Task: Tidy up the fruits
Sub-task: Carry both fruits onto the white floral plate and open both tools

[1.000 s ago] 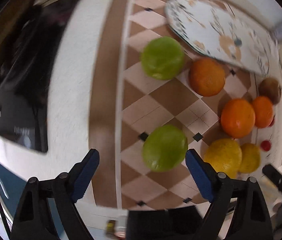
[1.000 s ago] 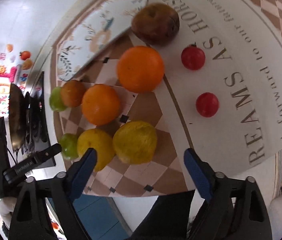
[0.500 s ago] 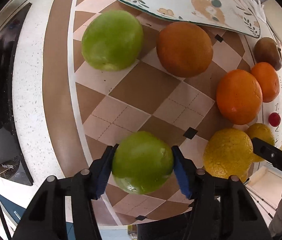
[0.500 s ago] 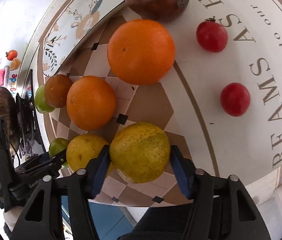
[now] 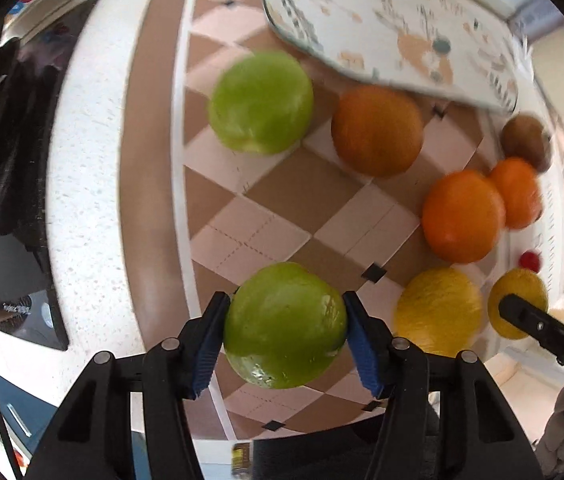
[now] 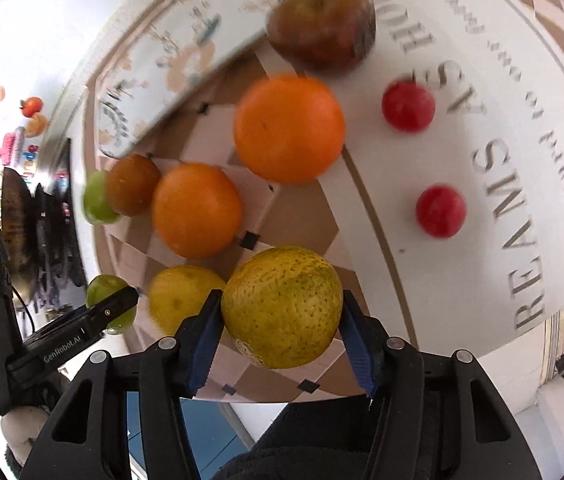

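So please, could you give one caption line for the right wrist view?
Right gripper clamps a yellow-green citrus above oranges and two small red fruits.

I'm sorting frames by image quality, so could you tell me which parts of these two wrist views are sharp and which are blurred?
Left wrist view: the clamped green fruit is sharp with glare spots; the patterned tray and the fruit behind are smeared. Right wrist view: the gripped yellow-green citrus is crisp; the brown fruit and tablecloth lettering are blurred, with fisheye bending throughout.

Left claw clamped, pointing down, right claw clamped
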`<action>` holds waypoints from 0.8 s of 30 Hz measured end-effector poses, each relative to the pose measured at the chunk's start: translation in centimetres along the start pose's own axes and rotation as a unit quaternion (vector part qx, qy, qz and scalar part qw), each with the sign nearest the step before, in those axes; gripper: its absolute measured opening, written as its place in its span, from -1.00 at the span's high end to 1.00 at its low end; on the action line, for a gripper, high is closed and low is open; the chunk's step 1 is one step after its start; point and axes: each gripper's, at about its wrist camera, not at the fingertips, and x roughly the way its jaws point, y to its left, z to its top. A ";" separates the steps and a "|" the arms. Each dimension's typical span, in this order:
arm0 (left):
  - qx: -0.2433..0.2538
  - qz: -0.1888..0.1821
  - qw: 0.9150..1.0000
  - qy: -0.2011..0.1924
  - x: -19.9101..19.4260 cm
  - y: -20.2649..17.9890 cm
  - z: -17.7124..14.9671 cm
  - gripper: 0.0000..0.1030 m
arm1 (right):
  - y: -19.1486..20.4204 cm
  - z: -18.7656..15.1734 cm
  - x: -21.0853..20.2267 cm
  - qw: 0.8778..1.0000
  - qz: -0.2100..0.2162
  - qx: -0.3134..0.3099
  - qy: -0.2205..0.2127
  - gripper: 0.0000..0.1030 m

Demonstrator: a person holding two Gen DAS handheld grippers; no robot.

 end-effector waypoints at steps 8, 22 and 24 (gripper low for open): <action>-0.035 -0.029 0.996 -0.073 -7.5 -1.9 5.0 -0.06 | 4.7 7.2 -4.9 0.995 0.001 -0.080 -0.056 -0.14; -0.172 -0.081 0.982 0.001 -0.4 -4.6 21.4 -0.06 | 9.1 23.4 2.5 0.973 -0.083 -0.215 -0.020 -0.14; -0.183 -0.084 0.979 0.011 0.6 -4.7 22.5 -0.06 | 9.5 24.5 3.1 0.969 -0.085 -0.230 -0.014 -0.14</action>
